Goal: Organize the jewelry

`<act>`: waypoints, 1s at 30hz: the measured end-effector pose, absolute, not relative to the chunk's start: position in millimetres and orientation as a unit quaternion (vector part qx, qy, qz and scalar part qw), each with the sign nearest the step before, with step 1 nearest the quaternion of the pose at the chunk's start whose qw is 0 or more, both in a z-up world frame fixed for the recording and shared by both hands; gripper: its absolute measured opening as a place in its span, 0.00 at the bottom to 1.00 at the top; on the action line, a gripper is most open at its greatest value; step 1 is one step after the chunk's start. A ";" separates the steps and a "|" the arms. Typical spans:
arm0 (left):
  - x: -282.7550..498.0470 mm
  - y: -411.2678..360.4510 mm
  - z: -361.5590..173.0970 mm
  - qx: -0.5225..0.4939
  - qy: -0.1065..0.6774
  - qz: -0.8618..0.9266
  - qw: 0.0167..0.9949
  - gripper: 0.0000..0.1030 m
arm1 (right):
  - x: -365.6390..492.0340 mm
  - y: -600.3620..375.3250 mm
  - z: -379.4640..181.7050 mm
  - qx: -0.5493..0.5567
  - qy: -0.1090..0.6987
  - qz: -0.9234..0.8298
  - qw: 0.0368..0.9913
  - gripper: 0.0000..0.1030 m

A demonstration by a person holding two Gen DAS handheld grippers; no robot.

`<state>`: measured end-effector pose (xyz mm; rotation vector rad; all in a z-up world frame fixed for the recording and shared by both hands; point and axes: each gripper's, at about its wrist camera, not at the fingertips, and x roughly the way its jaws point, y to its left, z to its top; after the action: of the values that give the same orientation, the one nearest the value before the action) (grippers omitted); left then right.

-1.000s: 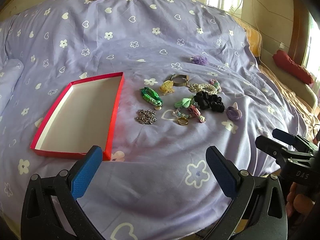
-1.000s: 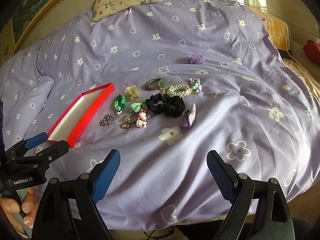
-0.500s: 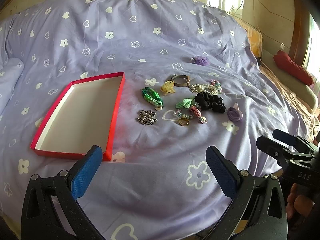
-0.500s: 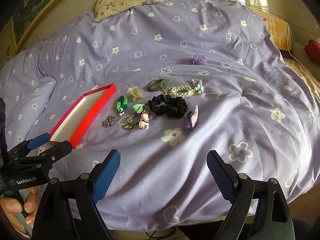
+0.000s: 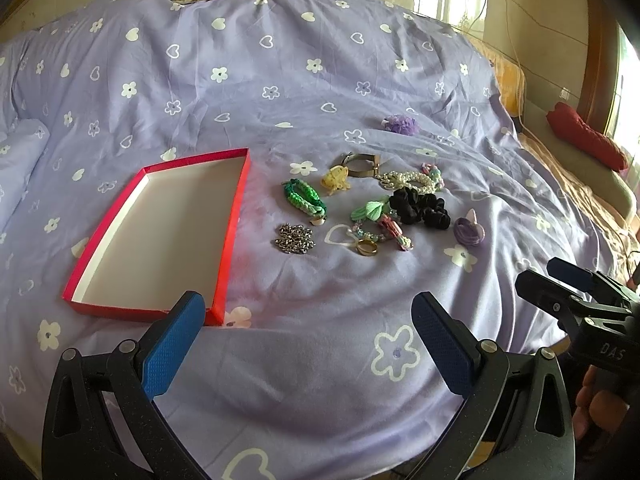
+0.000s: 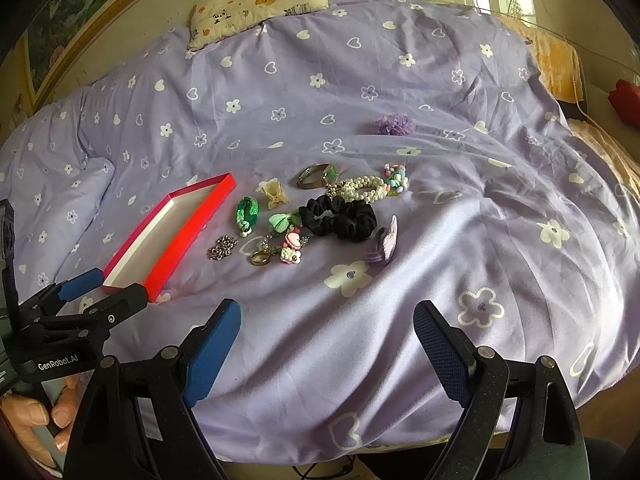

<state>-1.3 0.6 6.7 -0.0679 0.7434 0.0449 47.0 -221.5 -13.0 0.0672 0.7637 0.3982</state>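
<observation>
An empty red box (image 5: 168, 232) with a white inside lies on the purple bedspread, left of a cluster of jewelry. The cluster holds a green braided bracelet (image 5: 304, 198), a silver chain (image 5: 295, 238), a gold ring (image 5: 367, 247), a black scrunchie (image 5: 420, 208), a pearl bracelet (image 5: 412, 180) and a metal bangle (image 5: 360, 164). My left gripper (image 5: 308, 304) hovers open near the box's front corner, nothing between its blue pads. My right gripper (image 6: 327, 310) is open too, short of the scrunchie (image 6: 340, 216) and ring (image 6: 261, 258).
A purple flower hair tie (image 5: 400, 124) lies apart, farther back on the bed. A patterned pillow (image 6: 256, 0) sits at the headboard. The bed's edge falls away at the right, where a red cushion (image 5: 584, 140) lies. A person's hand (image 6: 40, 412) grips the left handle.
</observation>
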 end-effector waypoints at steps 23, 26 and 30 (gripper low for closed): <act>2.0 -9.7 4.5 -0.038 0.366 0.013 0.930 1.00 | 50.8 -226.9 -13.6 0.040 0.367 0.192 0.909 0.87; 7.0 -10.8 3.6 -0.039 0.369 0.007 0.929 1.00 | 55.2 -229.5 -15.3 0.044 0.368 0.191 0.909 0.87; 16.3 -11.8 3.3 -0.041 0.372 -0.004 0.927 0.97 | 65.3 -233.3 -16.0 0.049 0.366 0.189 0.910 0.86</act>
<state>16.3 -11.8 3.3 -0.0832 0.7636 -0.0074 65.3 -233.3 -16.0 0.1001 0.7543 0.3900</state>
